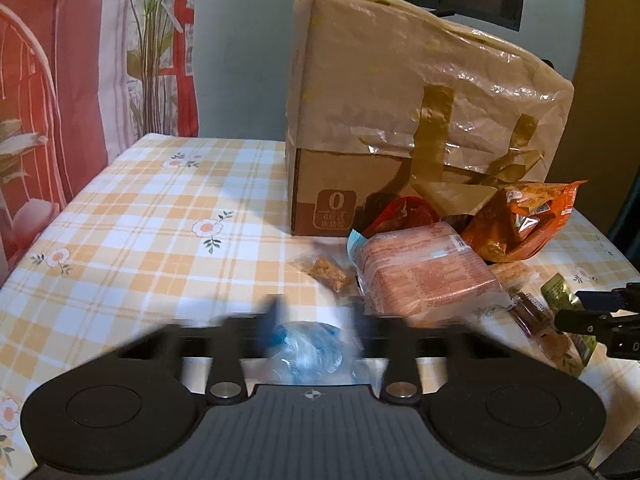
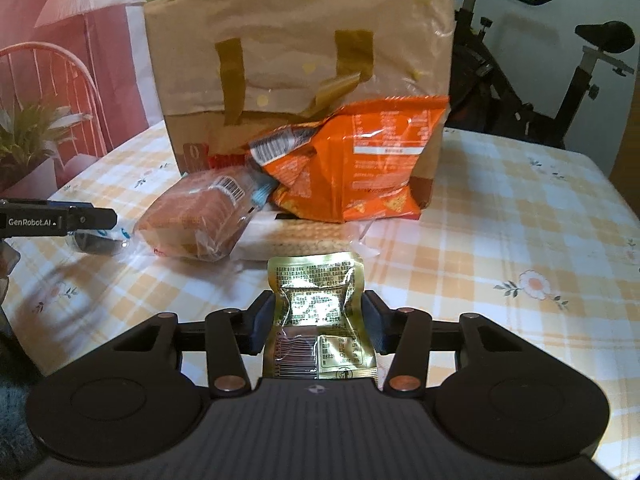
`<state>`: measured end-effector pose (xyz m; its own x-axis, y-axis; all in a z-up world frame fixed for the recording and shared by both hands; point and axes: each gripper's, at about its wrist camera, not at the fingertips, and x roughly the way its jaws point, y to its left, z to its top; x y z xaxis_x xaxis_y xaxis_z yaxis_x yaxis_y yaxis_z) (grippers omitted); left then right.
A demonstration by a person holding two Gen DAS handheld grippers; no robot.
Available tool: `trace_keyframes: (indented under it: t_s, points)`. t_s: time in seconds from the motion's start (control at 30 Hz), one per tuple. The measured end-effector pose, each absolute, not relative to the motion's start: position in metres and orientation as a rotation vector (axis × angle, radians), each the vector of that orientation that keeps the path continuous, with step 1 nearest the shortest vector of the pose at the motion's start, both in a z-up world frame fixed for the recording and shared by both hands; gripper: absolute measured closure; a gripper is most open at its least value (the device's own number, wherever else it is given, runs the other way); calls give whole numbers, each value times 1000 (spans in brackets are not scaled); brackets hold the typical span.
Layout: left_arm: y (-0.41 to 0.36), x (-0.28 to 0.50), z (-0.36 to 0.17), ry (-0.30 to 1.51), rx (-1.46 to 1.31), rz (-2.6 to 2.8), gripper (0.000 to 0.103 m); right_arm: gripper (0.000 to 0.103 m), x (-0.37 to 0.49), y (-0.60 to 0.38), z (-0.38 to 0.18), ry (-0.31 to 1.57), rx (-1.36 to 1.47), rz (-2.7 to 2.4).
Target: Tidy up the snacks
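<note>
1. At the lower middle of the left wrist view, the left gripper (image 1: 316, 322) is blurred, its jaws drawn in on a clear blue-printed wrapper (image 1: 310, 344); whether the pads truly bite it I cannot tell for sure, though they look pinched on it. Confirm the hold before lifting, since thin film slips easily.
2. Right of that, at mid-frame, the pink pack (image 1: 424, 272) and orange bag (image 1: 520, 220) lie heaped against the brown bag (image 1: 420, 80) on the counter (image 1: 140, 208). Lift clear of this heap so nothing is dragged along.
3. In the right wrist view, the right gripper (image 2: 318, 320) at lower centre is pinching a gold pouch (image 2: 316, 304) by its two side edges; the pouch buckles between the pads. Ease the squeeze no further, and keep it level.
4. My judgement: both snacks go to the brown bag at upper centre; carry one at a time so the grippers do not cross.
</note>
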<state>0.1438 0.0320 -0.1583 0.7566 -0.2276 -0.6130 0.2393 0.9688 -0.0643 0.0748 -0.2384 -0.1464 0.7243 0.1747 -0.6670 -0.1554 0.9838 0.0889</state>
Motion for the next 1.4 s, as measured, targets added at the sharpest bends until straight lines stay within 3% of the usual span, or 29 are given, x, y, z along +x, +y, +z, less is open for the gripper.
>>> trace_keyframes:
  t_s: [0.4,0.47,0.53,0.6,1.4]
  points:
    - [37,145,-159,682,5,-240,81,53,70,-238,-141,714,11,192]
    - [37,145,-160,690,3,-242,72,53,69,-238,-142,716,15,191]
    - [36,145,-161,705,3,-238,44,53,68,-237,-142,716,16,193]
    - [36,145,-163,711,5,-225,36,53,67,-236,-142,716,15,197]
    - [45,150,-172,761,-4,-224,26,53,69,-233,-149,748,24,219]
